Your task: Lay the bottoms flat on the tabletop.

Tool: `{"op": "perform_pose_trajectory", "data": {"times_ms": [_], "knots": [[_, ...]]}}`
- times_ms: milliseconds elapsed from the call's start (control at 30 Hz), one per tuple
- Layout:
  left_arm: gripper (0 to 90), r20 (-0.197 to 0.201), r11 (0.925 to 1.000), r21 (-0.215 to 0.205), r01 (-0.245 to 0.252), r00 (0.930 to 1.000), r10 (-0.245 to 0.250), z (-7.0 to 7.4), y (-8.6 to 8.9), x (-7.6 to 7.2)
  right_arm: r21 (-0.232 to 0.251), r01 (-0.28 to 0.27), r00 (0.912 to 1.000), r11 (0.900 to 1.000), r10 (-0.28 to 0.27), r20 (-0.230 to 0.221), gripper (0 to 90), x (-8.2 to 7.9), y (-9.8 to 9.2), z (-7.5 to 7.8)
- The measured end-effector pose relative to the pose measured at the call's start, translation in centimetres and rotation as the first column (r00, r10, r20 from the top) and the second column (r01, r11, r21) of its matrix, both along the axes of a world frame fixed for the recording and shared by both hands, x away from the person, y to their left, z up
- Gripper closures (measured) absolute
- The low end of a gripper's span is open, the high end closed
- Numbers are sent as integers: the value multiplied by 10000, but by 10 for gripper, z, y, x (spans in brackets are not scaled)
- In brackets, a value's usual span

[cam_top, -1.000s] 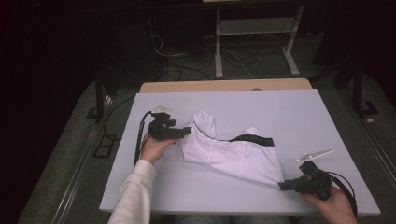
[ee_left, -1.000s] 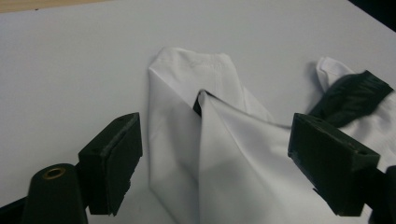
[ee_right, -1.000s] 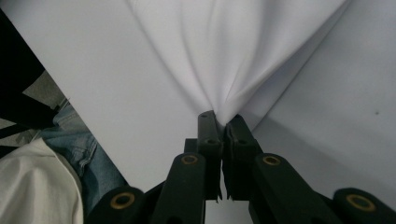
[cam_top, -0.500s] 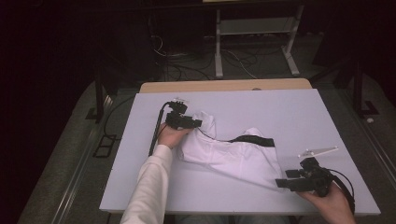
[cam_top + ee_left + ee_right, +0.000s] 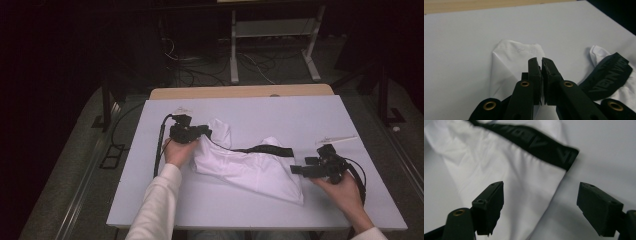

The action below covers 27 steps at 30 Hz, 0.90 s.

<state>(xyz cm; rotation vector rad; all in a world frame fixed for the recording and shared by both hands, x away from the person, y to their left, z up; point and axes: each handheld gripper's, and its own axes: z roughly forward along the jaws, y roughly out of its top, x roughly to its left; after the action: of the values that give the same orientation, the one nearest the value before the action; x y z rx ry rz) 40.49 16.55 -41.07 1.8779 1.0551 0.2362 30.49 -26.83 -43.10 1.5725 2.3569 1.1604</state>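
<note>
Left gripper view shows the left gripper with its fingers just closed together over the white shorts; whether cloth is pinched between them is hard to tell. Right gripper view shows the right gripper fingers just opened wide, nothing between them, the shorts' black waistband beyond the tips. High view shows the shorts lying crumpled on the desk.

A white surface is seen beneath both tongs; a small clear strip lies just beyond the right tongs.
</note>
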Motion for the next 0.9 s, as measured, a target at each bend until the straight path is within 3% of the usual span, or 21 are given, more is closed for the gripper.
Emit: {"op": "perform_pose_trajectory", "data": {"times_ms": [167, 300, 433, 567, 700, 800, 900], "knots": [[854, 534, 9975, -705, -75, 9985, 113, -3, 14, -18, 126, 234, 9997, 9996, -234, -40, 254, 25, 1, 0], [855, 419, 9937, -1120, -80, 9990, 127, -14, 22, -29, -1, 220, 9998, 9998, -220, -19, 297, 43, 5, -1], [854, 387, 9895, -1437, -129, 9991, 186, -12, 29, -34, -136, 264, 9996, 9996, -265, -47, 336, 59, 7, -4], [854, 378, 9914, -1311, -55, 9992, 106, -13, 32, -39, 116, 369, 9988, 9993, -365, -330, 385, 70, 6, -7], [854, 332, 9905, -1374, -110, 9993, 157, -15, 36, -44, 210, 139, 9974, 9997, -123, -703, 420, 72, 7, -13], [854, 192, 9912, -1319, -146, 9997, 173, -18, 40, -48, 265, 130, 9950, 9996, -104, -994, 486, 73, 7, -17], [854, 166, 9922, -1237, -152, 9997, 174, -19, 43, -51, 612, 7, 9924, 9981, 68, -1230, 568, 74, 6, -20]]}}
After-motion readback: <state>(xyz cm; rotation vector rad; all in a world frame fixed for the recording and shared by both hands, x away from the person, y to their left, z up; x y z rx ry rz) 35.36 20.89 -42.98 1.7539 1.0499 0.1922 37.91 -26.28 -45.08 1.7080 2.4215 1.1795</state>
